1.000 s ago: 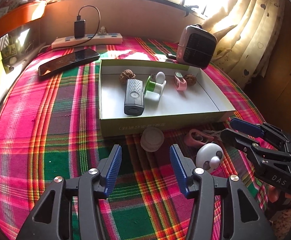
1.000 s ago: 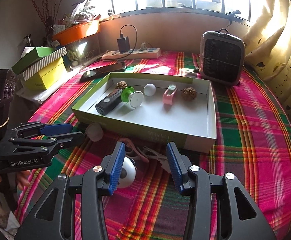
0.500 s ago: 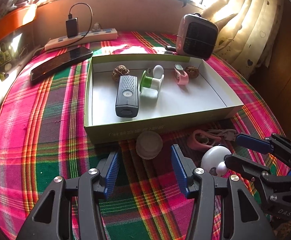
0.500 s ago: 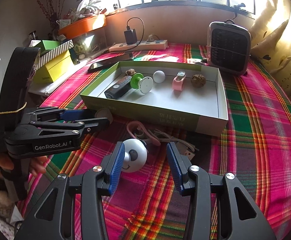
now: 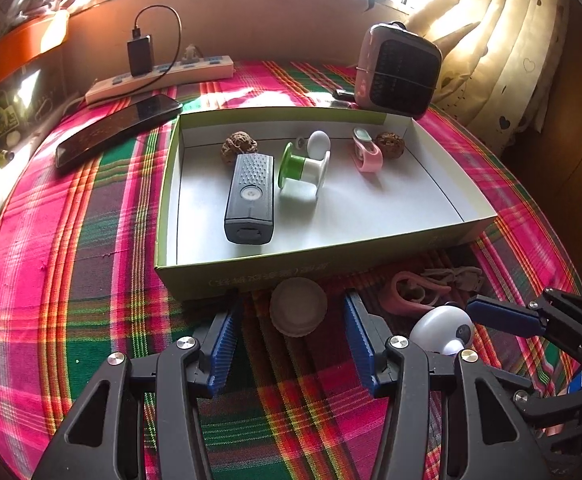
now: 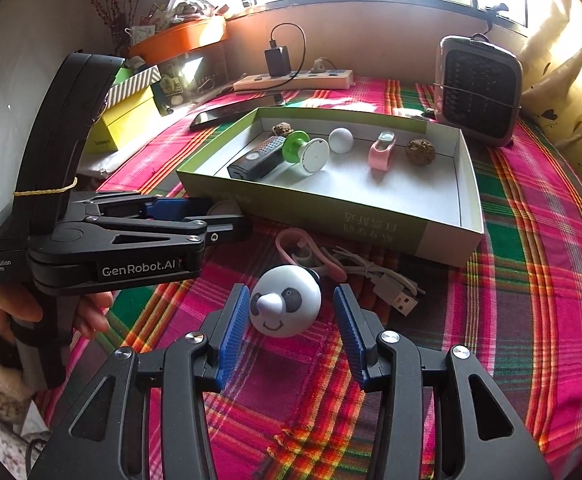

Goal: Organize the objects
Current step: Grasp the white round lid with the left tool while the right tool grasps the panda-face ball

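**Both grippers closed in on loose items in front of the box**

Since the earlier frames both grippers have advanced. The left gripper (image 5: 289,344) now brackets the round cream ribbed cap (image 5: 298,306), which a second ago lay well ahead of its fingertips. The white panda-faced ball (image 6: 285,301), formerly beside the right gripper's left finger, now sits between the fingers of the right gripper (image 6: 289,328).

**Finger state.** Both sets of jaws are released. Blue ribbed pads flank each item with visible gaps; nothing is grasped.

**Location.** Both items rest on the red-and-green plaid cloth (image 5: 71,280), just outside the near wall of the green-edged cardboard box (image 5: 291,268). The cap lies nearly against that wall.

**Handling.**
- Panda ball: probably light, hard and smooth, so it may roll or squirt out. Grip across its widest line, clear of the protruding nose.
- Cap: low and flat, apparently rigid plastic, though the shadow makes its material uncertain. Grip on opposite points of its ribbed rim, with the pads set low.

**Caution.** The pink looped strap (image 6: 307,248) and white USB cable (image 6: 375,276) lie just behind the ball and could snag.
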